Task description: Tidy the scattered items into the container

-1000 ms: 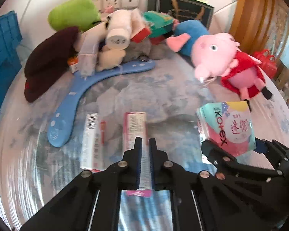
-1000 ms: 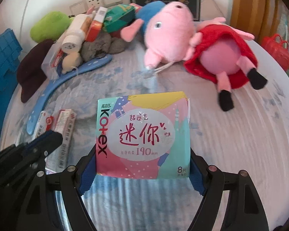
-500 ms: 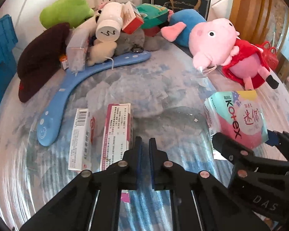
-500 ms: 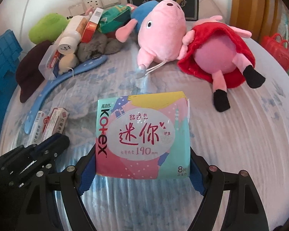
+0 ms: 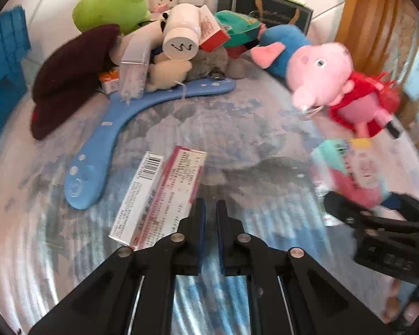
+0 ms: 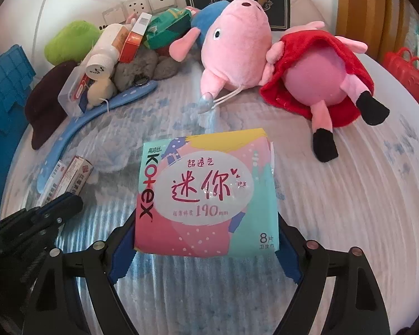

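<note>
One soft Kotex pad pack (image 6: 206, 195) sits clamped in the right gripper (image 6: 206, 240).
Light and squashy, it looks best held by its side edges; the left gripper (image 5: 211, 209), nearly closed, holds nothing.

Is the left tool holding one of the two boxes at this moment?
No, the left tool is shut on nothing, with both boxes lying beside it.

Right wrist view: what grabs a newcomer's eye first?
The Kotex pack fills the centre foreground, held up off the table between the right gripper fingers. Behind it, the pink pig plush in a red dress lies on the patterned tablecloth toward the back right. A heap of smaller items is piled at the back left, next to the blue crate at the left edge.
</note>
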A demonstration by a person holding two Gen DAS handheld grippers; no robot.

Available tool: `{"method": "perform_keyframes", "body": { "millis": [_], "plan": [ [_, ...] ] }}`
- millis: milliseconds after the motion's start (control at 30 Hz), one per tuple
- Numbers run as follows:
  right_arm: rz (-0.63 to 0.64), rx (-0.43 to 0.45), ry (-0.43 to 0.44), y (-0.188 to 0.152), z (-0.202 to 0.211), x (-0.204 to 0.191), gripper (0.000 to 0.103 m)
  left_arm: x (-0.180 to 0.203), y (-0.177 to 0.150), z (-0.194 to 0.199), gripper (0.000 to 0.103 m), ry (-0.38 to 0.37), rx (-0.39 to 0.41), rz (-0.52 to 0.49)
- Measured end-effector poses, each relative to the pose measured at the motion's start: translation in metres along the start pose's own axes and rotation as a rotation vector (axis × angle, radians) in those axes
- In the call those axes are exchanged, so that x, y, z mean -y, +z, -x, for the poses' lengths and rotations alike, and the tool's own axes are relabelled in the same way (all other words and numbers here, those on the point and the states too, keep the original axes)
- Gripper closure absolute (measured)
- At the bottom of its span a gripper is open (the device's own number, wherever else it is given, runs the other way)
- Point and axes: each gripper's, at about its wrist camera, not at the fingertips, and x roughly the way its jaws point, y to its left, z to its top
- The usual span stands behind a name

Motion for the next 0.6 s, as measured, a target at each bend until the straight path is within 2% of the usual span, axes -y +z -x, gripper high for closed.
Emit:
{"method": "perform_keyframes", "body": {
  "millis": [100,167,200,233,267,300,333,400,533,600],
  "plan": [
    [-0.002,0.005,0.002,0.0,0.0,0.001,0.019,-0.003,0.005,0.012,0.095,-0.017,0.043,-0.004],
    [-0.009,0.008,0.003,0.0,0.0,0.001,0.019,-0.004,0.005,0.006,0.083,-0.012,0.025,-0.01],
    [-0.012,0.009,0.005,0.0,0.0,0.001,0.019,-0.004,0.004,0.005,0.079,-0.018,0.051,-0.021],
    [-0.012,0.011,0.006,-0.001,0.0,0.001,0.019,-0.002,0.001,0.004,0.056,0.002,0.066,-0.043],
    [-0.007,0.012,0.005,-0.001,0.0,-0.001,0.018,0.001,0.0,0.002,0.025,0.039,0.069,-0.067],
    [0.002,0.013,0.002,-0.002,-0.001,-0.003,0.018,0.002,-0.001,0.0,0.014,0.071,0.051,-0.073],
    [0.007,0.014,-0.001,-0.002,-0.001,-0.004,0.018,-0.002,-0.002,-0.001,0.012,0.085,0.033,-0.054],
    [0.009,0.017,0.001,-0.003,-0.001,-0.004,0.018,-0.011,-0.002,0.003,0.012,0.042,0.02,-0.012],
    [0.005,0.014,-0.005,-0.003,-0.002,-0.004,0.018,-0.016,0.006,0.007,0.012,0.044,0.046,-0.007],
    [0.004,0.009,-0.013,-0.004,-0.002,-0.006,0.02,-0.013,0.009,-0.005,0.019,0.032,-0.001,-0.015]
  ]
}}
